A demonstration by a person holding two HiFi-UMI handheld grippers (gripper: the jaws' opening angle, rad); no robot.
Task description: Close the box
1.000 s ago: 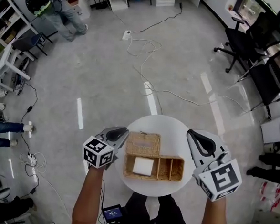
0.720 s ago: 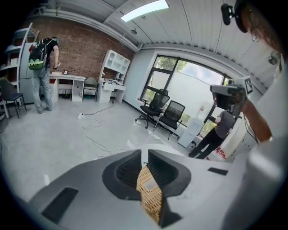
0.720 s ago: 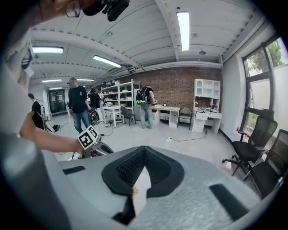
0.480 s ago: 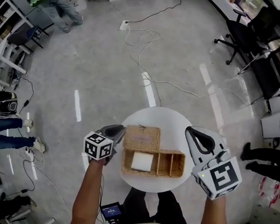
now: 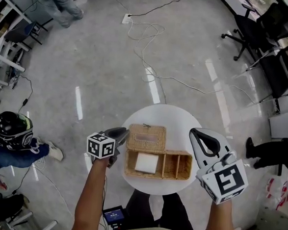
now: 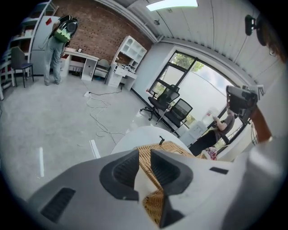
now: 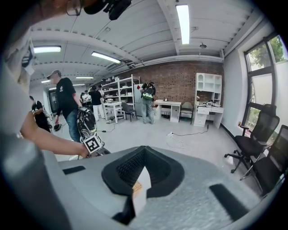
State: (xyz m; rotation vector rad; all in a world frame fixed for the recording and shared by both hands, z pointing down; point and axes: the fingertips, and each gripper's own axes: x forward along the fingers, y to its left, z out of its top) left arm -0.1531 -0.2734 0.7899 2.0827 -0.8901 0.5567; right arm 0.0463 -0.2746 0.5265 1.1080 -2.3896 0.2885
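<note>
Wicker box (image 5: pixel 154 175) is sitting open at the middle of the round white counter (image 5: pixel 175 119), its lid (image 5: pixel 146 138) lying flat behind the left half with a small dark loop at the far edge.

At far left, a person in a black helmet (image 5: pixel 12 130) is crouching on the grey floor. The left gripper (image 5: pixel 122 133) is hovering just beside the lid's left edge. Its jaws are opening and stand slightly apart. In the left gripper view only the wicker weave beyond is showing through the narrow gap, and the pads are pressing on nothing.

In the box, a white square block (image 5: pixel 146 163) is filling the large left compartment, and two smaller compartments are lining up to its right.

The right gripper (image 5: pixel 196 134) is hanging over the counter's right rim, just beside the box's right end and not touching it. Its jaws are meeting at the tips and clamping on nothing; through the slit behind the tips, the right gripper view is showing a sliver of white counter and wicker.

Beyond the counter, a white cable (image 5: pixel 153 49) is trailing across the floor, and black office chairs (image 5: pixel 267 37) are standing at upper right.
</note>
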